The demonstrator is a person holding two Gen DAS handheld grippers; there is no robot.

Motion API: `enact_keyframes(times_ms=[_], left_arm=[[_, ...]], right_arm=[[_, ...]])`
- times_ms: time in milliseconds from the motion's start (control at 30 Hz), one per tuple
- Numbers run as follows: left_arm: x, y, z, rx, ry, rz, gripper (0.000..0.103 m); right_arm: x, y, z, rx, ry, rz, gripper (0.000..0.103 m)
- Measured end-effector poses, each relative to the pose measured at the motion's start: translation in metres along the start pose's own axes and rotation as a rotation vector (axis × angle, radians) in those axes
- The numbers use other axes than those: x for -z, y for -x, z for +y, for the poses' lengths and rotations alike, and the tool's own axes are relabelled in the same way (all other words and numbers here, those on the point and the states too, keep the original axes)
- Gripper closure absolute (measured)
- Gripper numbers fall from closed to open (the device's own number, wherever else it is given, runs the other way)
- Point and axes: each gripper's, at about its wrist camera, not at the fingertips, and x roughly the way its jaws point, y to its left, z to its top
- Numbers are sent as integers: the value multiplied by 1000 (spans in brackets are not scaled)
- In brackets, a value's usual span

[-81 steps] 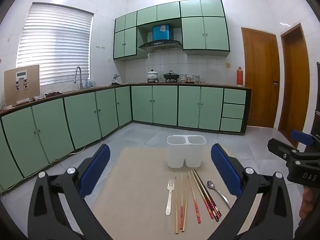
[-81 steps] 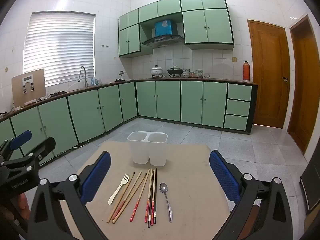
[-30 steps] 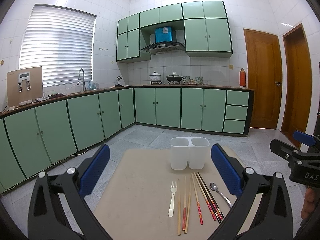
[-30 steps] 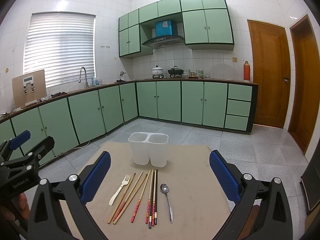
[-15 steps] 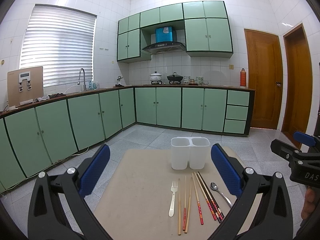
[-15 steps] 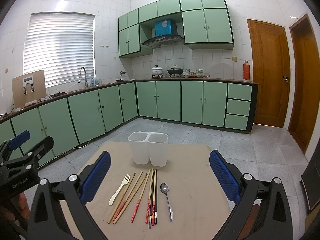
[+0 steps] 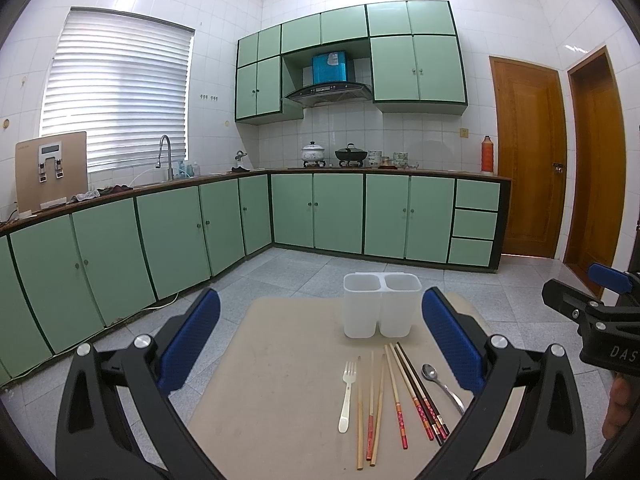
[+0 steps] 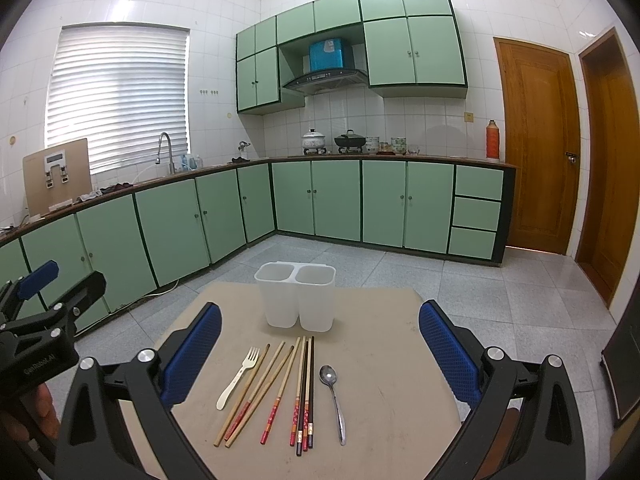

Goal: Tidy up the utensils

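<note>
A white two-cup utensil holder (image 7: 382, 305) (image 8: 295, 295) stands empty at the far side of a small beige table (image 7: 280, 380) (image 8: 384, 360). In front of it lie a white fork (image 7: 347, 390) (image 8: 238, 376), several chopsticks (image 7: 394, 392) (image 8: 280, 392) and a metal spoon (image 7: 440, 384) (image 8: 334, 396) in a row. My left gripper (image 7: 320, 340) hovers open above the table's near left. My right gripper (image 8: 320, 340) hovers open above the near edge, over the utensils. Neither holds anything.
Green kitchen cabinets (image 7: 340, 212) and a countertop run along the far and left walls. Two wooden doors (image 8: 540, 144) are at the right. Grey tiled floor (image 8: 500, 292) surrounds the table. A hand (image 7: 622, 404) shows at the right edge.
Both grippers have stayed open and nearly still; the left view has drifted slightly up and back. The utensils and holder have not moved.
</note>
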Motion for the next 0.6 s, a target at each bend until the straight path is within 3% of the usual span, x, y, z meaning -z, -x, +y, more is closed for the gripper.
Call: enact_keyframes(times_ms=[600], left_arm=[[5, -22, 9, -13, 1, 52, 5]], right_arm=[[8, -23, -5, 10, 19, 52, 6]])
